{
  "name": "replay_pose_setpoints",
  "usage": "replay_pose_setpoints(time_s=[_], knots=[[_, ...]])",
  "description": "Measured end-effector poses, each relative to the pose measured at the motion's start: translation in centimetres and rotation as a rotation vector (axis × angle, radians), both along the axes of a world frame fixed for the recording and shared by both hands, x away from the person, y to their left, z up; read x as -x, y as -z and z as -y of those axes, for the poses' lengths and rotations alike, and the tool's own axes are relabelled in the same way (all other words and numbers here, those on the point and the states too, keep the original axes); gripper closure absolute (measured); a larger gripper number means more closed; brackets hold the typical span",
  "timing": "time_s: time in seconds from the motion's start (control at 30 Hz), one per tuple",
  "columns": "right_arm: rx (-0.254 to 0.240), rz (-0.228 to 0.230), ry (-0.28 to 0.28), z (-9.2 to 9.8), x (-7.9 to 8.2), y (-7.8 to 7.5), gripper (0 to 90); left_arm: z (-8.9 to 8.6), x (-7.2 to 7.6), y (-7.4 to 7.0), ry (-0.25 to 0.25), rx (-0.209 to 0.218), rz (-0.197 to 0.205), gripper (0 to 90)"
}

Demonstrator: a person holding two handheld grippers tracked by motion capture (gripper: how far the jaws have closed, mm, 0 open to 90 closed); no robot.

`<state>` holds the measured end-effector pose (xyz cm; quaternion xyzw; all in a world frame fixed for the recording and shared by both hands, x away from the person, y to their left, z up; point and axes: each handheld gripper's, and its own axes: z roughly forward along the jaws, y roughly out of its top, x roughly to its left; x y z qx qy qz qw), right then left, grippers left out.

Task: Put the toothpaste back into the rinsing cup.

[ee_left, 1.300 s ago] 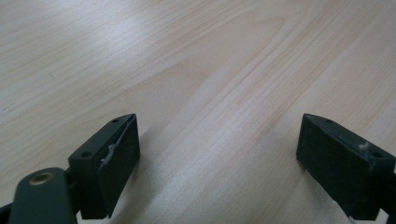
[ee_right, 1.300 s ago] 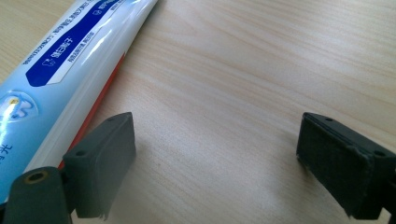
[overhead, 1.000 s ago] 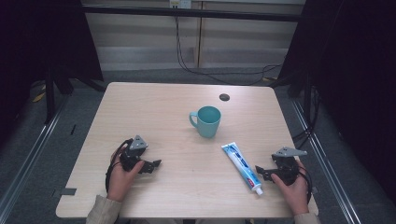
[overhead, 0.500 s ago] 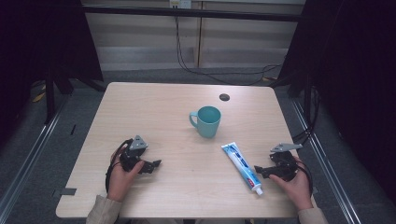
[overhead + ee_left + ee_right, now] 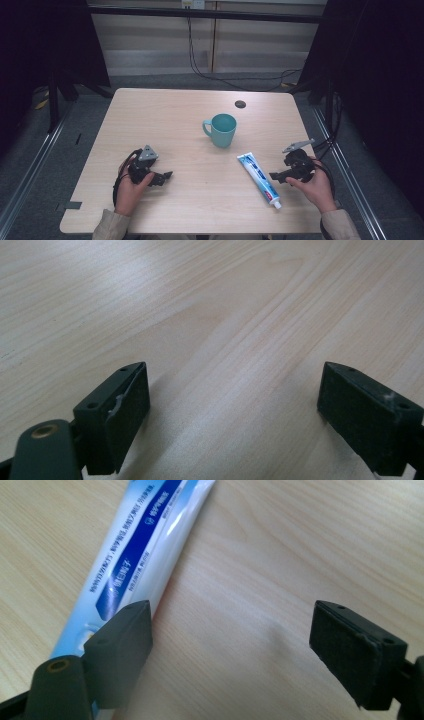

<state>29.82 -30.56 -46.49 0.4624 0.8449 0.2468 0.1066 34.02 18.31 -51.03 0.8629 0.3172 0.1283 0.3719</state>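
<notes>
R gripper [image 5: 278, 176] by blue-white toothpaste tube [image 5: 258, 173].

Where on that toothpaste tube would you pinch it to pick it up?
Probably across the middle of the toothpaste tube, coming down from above with the jaws straddling its narrow width. It lies flat on the table, long and thin, and the open right gripper sits beside it, one jaw at its edge.

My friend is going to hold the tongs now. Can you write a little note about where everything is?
Left tongs: open, empty, resting low over the pale wooden table.
Right tongs: open, empty, right beside the blue-and-white toothpaste tube, one jaw at its edge, nothing between the jaws.
The tube lies flat, cap towards the person. The teal ceramic mug stands upright farther back, apart from it.
Done: nothing picked up.
Left: probably grab the tube; where it goes is unclear.
</notes>
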Motion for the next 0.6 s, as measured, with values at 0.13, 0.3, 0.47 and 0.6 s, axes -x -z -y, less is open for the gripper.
replay_pose_setpoints(time_s=[0.13,0.3,0.47,0.6], knots=[[0.013,-0.009,-0.010,-0.6,-0.5,-0.9,17.0,0.0,0.0,0.0,0.000,0.000,0.000,13.3],[0.014,-0.043,-0.025,-1.4,-1.1,-1.7,17.0,0.0,0.0,0.0,0.000,0.000,0.000,13.3],[0.032,-0.064,-0.056,-2.4,-1.4,-2.2,17.0,0.0,0.0,0.0,0.000,0.000,0.000,13.2],[0.045,-0.080,-0.073,-3.6,-1.8,-2.5,17.0,0.0,0.0,0.0,0.000,0.000,0.000,13.3]])
